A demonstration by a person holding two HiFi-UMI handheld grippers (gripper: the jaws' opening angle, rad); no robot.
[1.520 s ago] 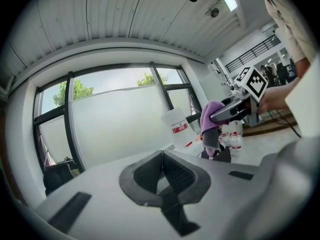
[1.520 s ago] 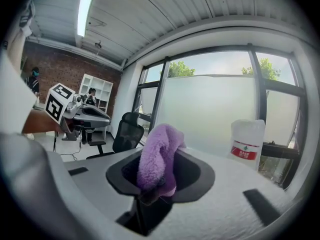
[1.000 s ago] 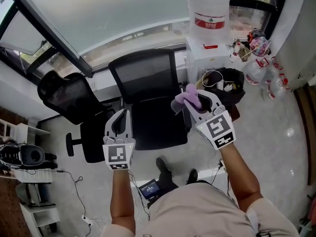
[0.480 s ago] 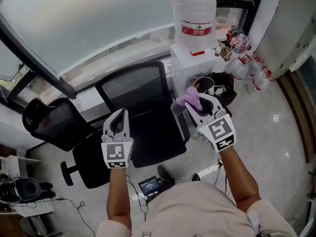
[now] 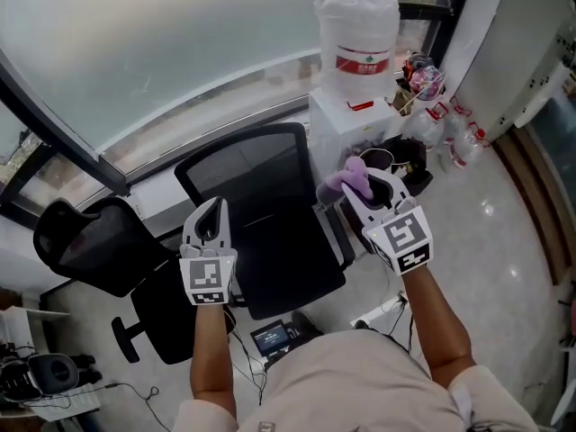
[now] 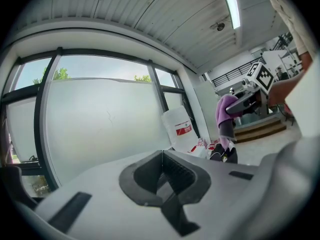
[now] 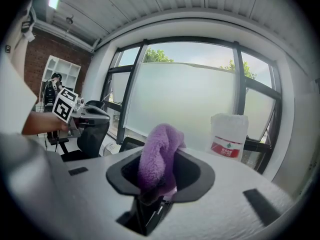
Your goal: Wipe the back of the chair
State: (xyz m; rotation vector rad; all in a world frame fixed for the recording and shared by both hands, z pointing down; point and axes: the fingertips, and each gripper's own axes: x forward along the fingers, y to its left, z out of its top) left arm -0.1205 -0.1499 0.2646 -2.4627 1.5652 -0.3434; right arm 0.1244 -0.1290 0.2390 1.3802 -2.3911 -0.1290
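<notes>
The chair (image 5: 245, 165) stands on the floor (image 5: 504, 241) just in front of the person, its black mesh back upright on the far side toward the window (image 5: 162, 52), its seat nearer the person; the purple cloth (image 5: 346, 179) is held up beside the back's right edge, over the seat's right side, apart from the mesh; the right tongs (image 5: 367, 187) are clamped on the cloth's lower part, and in the right gripper view the cloth (image 7: 157, 156) bulges up and out of the right tongs (image 7: 156, 186) in a soft fold; the left tongs (image 5: 211, 216) hang over the seat's left edge, and the left gripper view shows the left tongs (image 6: 161, 176) pressed together with nothing between them; that view also catches the cloth (image 6: 226, 113) off to the right; a second chair (image 5: 90, 241), also black, stands to the left, turned away; to the right of the task chair a white dispenser (image 5: 346, 120) carries a water bottle (image 5: 358, 34) with a red label, close by the window.
</notes>
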